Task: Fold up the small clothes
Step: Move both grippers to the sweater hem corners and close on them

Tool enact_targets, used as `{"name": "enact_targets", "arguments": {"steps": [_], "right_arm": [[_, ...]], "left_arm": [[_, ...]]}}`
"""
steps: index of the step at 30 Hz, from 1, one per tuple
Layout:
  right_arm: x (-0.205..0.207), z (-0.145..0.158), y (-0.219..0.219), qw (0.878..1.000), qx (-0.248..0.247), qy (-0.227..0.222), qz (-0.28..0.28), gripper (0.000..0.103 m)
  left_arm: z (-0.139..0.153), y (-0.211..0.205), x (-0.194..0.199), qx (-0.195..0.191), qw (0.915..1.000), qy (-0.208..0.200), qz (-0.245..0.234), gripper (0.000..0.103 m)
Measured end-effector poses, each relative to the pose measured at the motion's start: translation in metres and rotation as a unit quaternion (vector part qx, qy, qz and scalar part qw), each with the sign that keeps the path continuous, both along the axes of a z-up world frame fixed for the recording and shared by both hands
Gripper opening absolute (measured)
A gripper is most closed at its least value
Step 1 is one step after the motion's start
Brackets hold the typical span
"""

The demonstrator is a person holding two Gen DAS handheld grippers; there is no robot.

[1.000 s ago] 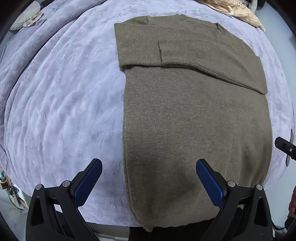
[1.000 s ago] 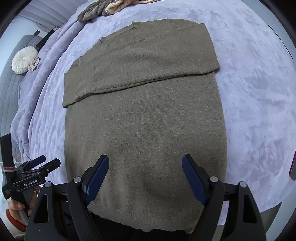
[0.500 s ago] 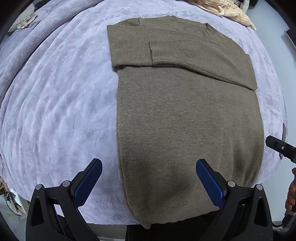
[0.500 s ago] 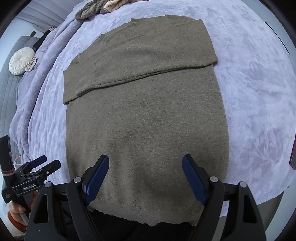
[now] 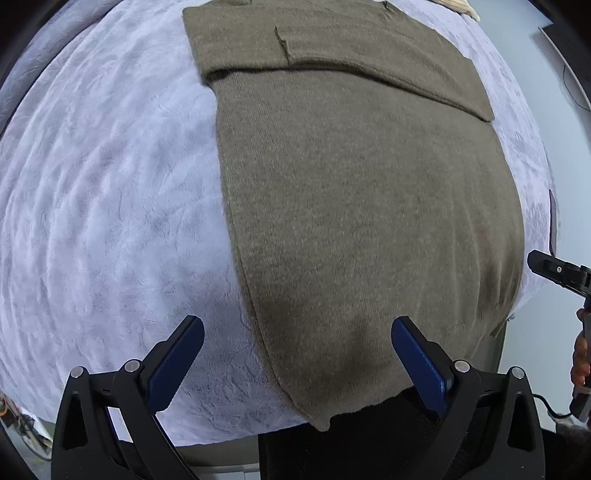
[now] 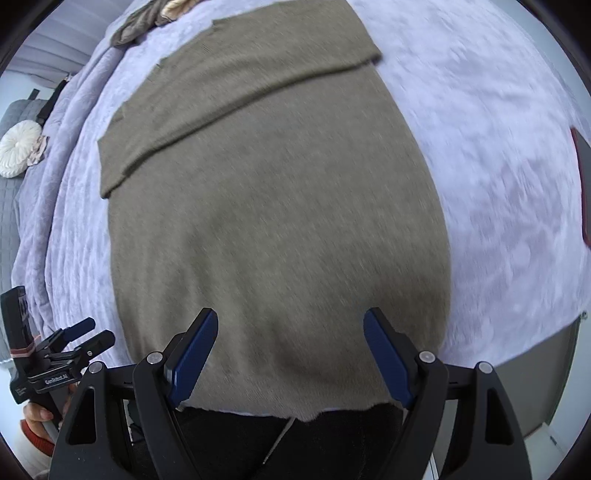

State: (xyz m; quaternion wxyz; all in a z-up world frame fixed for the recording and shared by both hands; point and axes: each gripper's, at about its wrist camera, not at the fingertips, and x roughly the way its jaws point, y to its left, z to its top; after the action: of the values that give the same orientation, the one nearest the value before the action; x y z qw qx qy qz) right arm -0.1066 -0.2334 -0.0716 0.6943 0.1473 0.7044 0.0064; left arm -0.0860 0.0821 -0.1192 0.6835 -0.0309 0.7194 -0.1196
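Observation:
An olive-brown knit sweater [image 5: 362,206] lies flat on a lavender blanket [image 5: 103,206], its sleeves folded across the chest at the far end. Its hem hangs over the near edge of the bed. My left gripper [image 5: 297,328] hovers open above the hem's left corner, one blue pad over the blanket, the other over the knit. In the right wrist view the same sweater [image 6: 273,206] fills the middle, and my right gripper [image 6: 290,321] stands open above the hem's right part, nothing between its pads.
The other hand-held gripper shows at the edge of each view [image 5: 557,273] [image 6: 55,354]. A round cream cushion [image 6: 18,147] lies far left. Crumpled clothes [image 6: 140,26] sit at the bed's far end. A dark flat device [image 6: 583,184] lies on the blanket at right.
Both grippers have come closer to the sweater's hem and sunk slightly, so the sweater looks larger. Both views have rolled a little. The jaws stay wide apart.

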Motion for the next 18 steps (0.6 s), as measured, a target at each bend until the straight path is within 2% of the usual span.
{"name": "enact_targets", "arguments": {"steps": [4,10,15,18], "right_arm": [[-0.019,-0.015,-0.013,1.000,0.001,0.028,-0.014,0.084],[-0.036,-0.035,-0.040,0.998,0.009,0.058,-0.008,0.084],[-0.058,-0.041,-0.070,0.998,0.010,0.060,-0.001,0.084],[-0.072,-0.050,-0.085,0.997,0.021,0.069,-0.002,0.084]], "left_arm": [[-0.003,0.002,-0.018,-0.014,0.9999,0.006,0.002,0.101],[-0.014,-0.004,-0.045,-0.050,0.9979,0.023,0.035,0.101],[-0.032,-0.024,-0.070,-0.054,0.9968,0.042,0.042,0.101],[-0.041,-0.032,-0.081,-0.038,0.9974,0.039,0.048,0.101]]}}
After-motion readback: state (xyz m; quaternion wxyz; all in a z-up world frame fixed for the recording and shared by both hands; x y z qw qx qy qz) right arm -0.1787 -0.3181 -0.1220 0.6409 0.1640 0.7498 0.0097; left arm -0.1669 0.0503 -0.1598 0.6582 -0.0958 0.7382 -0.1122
